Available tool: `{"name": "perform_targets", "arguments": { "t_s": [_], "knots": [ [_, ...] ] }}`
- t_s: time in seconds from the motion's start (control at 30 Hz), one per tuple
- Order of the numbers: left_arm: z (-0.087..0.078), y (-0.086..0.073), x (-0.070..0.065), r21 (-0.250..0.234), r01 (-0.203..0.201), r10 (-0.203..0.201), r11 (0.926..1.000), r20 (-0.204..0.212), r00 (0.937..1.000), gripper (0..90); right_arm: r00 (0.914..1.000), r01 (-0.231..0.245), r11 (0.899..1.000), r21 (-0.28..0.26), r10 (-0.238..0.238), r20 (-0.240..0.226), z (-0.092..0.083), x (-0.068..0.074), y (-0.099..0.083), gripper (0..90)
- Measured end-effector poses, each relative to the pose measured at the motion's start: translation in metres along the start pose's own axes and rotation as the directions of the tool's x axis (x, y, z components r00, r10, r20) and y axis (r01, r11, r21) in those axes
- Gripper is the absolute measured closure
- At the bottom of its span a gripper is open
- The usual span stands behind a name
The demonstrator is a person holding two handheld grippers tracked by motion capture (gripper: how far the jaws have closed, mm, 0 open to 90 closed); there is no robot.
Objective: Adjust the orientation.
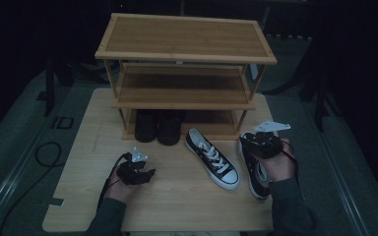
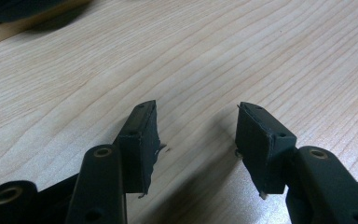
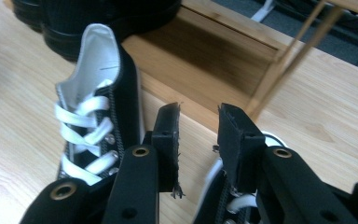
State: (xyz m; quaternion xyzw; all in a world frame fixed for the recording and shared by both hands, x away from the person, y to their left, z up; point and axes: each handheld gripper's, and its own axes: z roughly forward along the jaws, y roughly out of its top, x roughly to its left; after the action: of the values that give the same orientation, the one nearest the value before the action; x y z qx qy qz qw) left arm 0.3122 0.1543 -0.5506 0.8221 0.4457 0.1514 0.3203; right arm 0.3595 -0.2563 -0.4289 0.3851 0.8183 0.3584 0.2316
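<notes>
Shelving shoes, early stage | left gripper [image 1: 147, 173] low over table [image 1: 88, 196], jaws wide, empty | dark pair [image 1: 157, 127] already on rack [image 1: 184, 55] bottom shelf | left sneaker [image 1: 212, 158] on table | right gripper [image 1: 253, 141] over right sneaker [image 1: 258, 178], jaws narrow, nothing pinched | both sneakers left to shelve.

Right gripper [image 3: 198, 116] hovers above a black sneaker [image 3: 223, 196], jaws narrowly apart with nothing between them. Left of it, another white-laced sneaker [image 3: 98, 107]; beyond, a wooden rack [image 3: 214, 56].

High view overlooks table [image 1: 177, 206]; gripper views skim it closely.
</notes>
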Motion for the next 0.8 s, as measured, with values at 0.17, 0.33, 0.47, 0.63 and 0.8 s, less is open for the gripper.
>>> {"name": "perform_targets", "arguments": {
  "t_s": [0.17,0.33,0.47,0.63,0.8],
  "knots": [
    [0.000,-0.001,0.002,-0.004,0.006,-0.006,1.0000,0.002,1.0000,49.1,0.9989,0.032,0.999,0.017,-0.032,-0.035,0.006,0.013,0.009,73.3],
    [0.000,-0.001,0.002,-0.009,0.009,-0.009,0.9999,0.004,0.9999,49.1,0.9966,0.065,0.998,0.020,-0.064,-0.052,0.011,0.023,0.017,79.0],
    [0.000,-0.001,0.003,-0.017,0.011,-0.011,0.9998,0.000,0.9999,49.1,0.9931,0.105,0.994,0.036,-0.103,-0.056,0.017,0.033,0.022,87.6],
    [0.000,-0.002,0.004,-0.019,0.014,-0.014,0.9997,0.003,0.9999,49.1,0.9897,0.128,0.991,0.044,-0.125,-0.070,0.023,0.043,0.025,90.0],
    [0.000,-0.002,0.004,-0.023,0.018,-0.018,0.9996,0.005,0.9998,49.1,0.9829,0.157,0.986,0.055,-0.151,-0.105,0.032,0.055,0.027,90.0]
  ]
}}
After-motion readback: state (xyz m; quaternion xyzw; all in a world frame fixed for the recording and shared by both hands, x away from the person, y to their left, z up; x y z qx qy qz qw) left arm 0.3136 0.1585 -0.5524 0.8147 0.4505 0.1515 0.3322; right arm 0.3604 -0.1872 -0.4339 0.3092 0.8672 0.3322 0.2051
